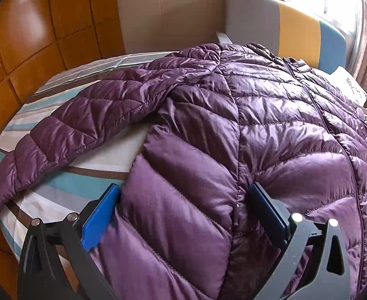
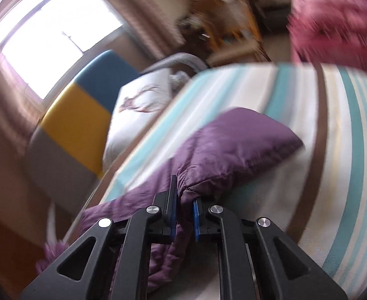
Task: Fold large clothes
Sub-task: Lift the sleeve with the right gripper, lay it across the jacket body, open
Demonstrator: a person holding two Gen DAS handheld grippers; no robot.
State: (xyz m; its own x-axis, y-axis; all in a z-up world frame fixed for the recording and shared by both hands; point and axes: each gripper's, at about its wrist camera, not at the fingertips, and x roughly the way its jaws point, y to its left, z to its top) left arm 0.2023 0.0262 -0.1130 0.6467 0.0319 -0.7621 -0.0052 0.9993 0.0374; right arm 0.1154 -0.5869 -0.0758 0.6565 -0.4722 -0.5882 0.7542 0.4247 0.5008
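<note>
A purple quilted down jacket lies spread on a striped bed sheet, one sleeve stretched out to the left. My left gripper is open, its blue-padded fingers straddling the jacket's near hem at the left side. In the blurred right wrist view, my right gripper is shut on a bunched edge of the jacket, with a flap of it lying on the sheet ahead.
A grey, yellow and blue headboard stands at the far end, with a white pillow by it. Wooden wardrobe panels stand left of the bed. A pink object sits beyond the bed's far edge.
</note>
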